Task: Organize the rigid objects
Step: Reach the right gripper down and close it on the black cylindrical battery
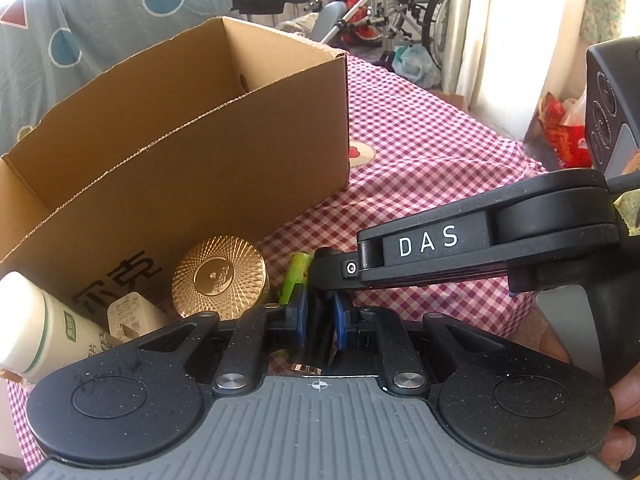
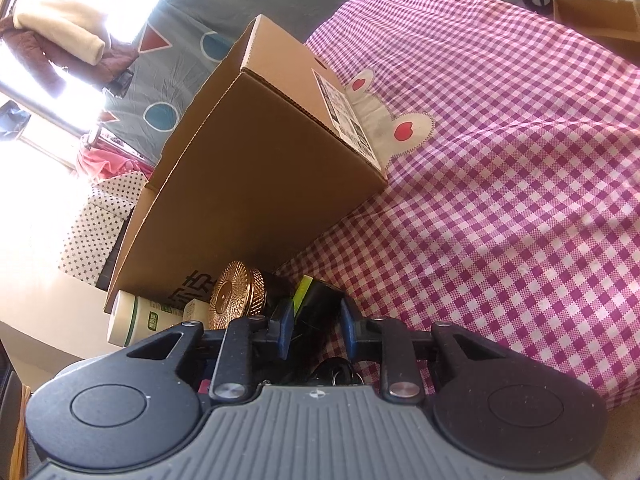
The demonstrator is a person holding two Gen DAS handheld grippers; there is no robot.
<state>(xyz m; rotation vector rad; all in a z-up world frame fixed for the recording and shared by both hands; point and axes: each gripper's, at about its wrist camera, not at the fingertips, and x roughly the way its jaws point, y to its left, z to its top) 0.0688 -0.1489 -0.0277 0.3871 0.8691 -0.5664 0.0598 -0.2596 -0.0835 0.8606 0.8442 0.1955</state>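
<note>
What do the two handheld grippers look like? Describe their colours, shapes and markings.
Both match: a ribbed grey body, black round-ended linkage arms with silver pivot pins, and jaws faced with blue pads. The right gripper carries white "DAS" lettering on its side. The left gripper shows no lettering here.

A folded wheelchair stands beyond the pink checked tablecloth, beside a blue patterned sheet.

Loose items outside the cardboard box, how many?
4 visible: white bottle far left, small white box, gold tin, green-and-black cylinder between the tools. More may hide behind the tools.
</note>
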